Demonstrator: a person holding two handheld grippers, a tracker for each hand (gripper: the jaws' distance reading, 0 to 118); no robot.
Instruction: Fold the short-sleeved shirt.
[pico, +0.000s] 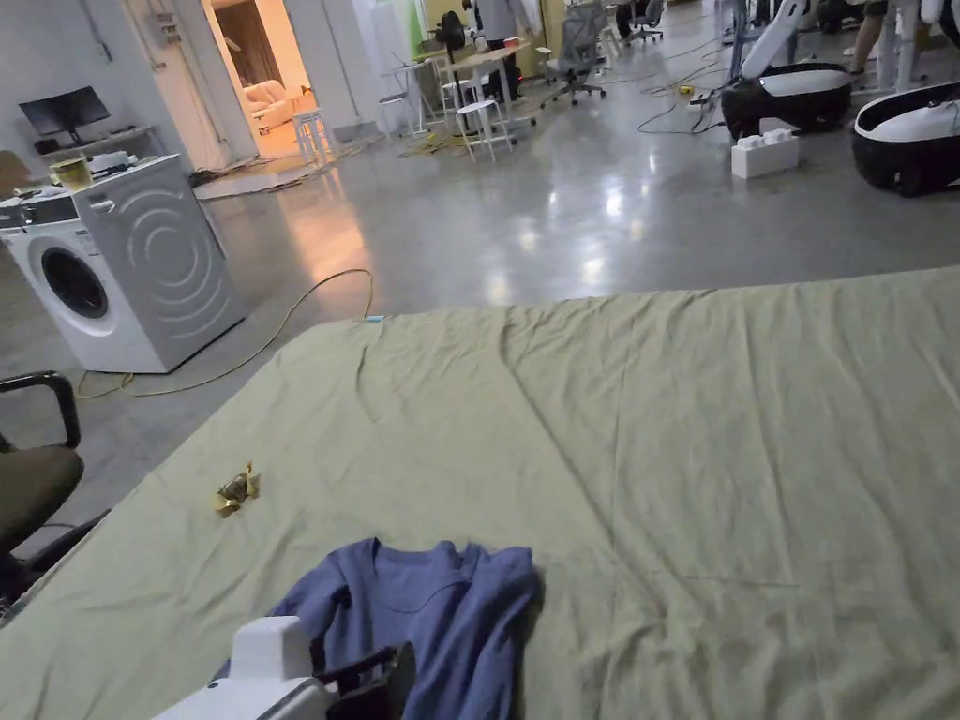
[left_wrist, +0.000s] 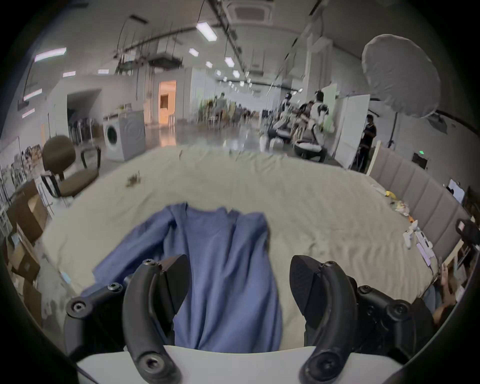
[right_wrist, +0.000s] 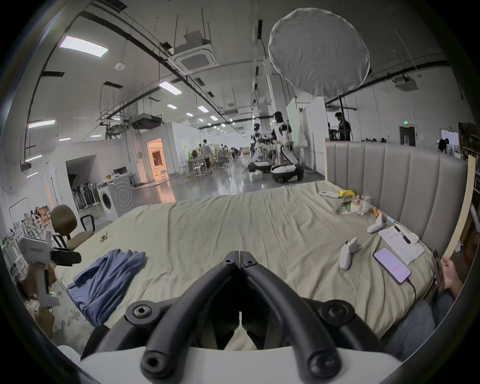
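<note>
A blue short-sleeved shirt (pico: 441, 619) lies crumpled near the front left of a bed with an olive-green sheet (pico: 656, 450). In the left gripper view the shirt (left_wrist: 223, 272) runs between and beyond the jaws of my left gripper (left_wrist: 239, 280), which stands open above it without touching. The left gripper (pico: 375, 675) pokes in at the bottom of the head view, just in front of the shirt. My right gripper (right_wrist: 239, 256) hovers over bare sheet with its jaws pressed together and nothing in them. Off to its left lie the shirt (right_wrist: 104, 280) and the left gripper (right_wrist: 65, 257).
A small gold wrapper (pico: 236, 489) lies on the sheet left of the shirt. Two white controllers (right_wrist: 348, 253), a phone (right_wrist: 392, 265), papers and snacks sit by the padded headboard (right_wrist: 389, 187). An office chair (pico: 33, 469) and washing machine (pico: 122, 262) stand to the left.
</note>
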